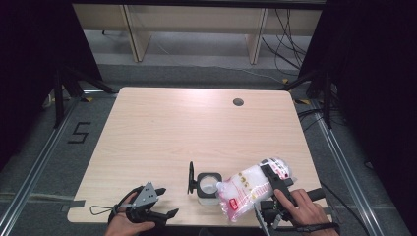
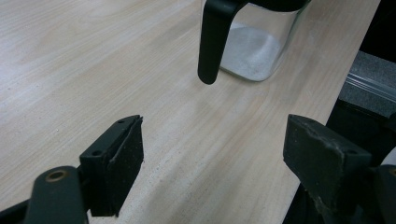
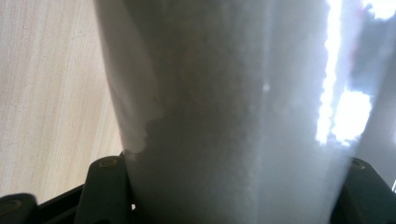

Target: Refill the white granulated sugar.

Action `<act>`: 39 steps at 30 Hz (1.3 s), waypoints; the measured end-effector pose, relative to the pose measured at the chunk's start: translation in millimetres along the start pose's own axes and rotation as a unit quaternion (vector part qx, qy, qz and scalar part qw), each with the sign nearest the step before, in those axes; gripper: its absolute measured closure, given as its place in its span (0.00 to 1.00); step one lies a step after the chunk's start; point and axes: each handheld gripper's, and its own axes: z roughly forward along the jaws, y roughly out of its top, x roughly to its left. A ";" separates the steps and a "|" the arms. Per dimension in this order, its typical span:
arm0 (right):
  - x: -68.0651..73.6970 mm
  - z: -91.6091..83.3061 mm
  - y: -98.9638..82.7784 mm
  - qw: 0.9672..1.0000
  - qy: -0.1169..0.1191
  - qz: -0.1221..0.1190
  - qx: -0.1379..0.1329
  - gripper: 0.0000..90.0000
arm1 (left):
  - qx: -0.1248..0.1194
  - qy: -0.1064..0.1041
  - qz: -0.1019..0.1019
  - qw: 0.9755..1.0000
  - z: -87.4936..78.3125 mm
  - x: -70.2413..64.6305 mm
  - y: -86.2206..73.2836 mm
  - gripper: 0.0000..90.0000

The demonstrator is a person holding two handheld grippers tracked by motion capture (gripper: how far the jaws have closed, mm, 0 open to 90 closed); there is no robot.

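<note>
High view: the right gripper clamps a bag of white granules, tipped mouth-first over the open glass jar near the tabletop's front edge; the left gripper rests apart, jaws wide and empty. Left gripper view: the jar holds a shallow white layer, its black lid hanging aside. Right gripper view: the bag sits between the jaws. Pouring well likely means keeping the mouth over the opening and tilting slowly.
</note>
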 end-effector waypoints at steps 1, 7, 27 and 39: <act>0.0 0.0 0.0 1.000 0.000 0.000 0.000 0.46 | 0.000 0.000 -0.001 1.000 0.0 -0.1 0.0 0.22; -1.8 1.7 -1.1 1.000 -0.014 -0.016 -0.013 0.46 | -0.012 -0.006 -0.014 1.000 1.2 -2.2 -0.2 0.22; -2.7 -0.4 2.8 1.000 0.002 -0.020 -0.002 0.46 | -0.005 -0.005 -0.006 1.000 0.6 -0.9 0.0 0.22; -0.8 0.7 6.1 1.000 -0.001 -0.016 -0.006 0.46 | -0.005 -0.006 -0.008 1.000 0.6 -1.1 -0.1 0.22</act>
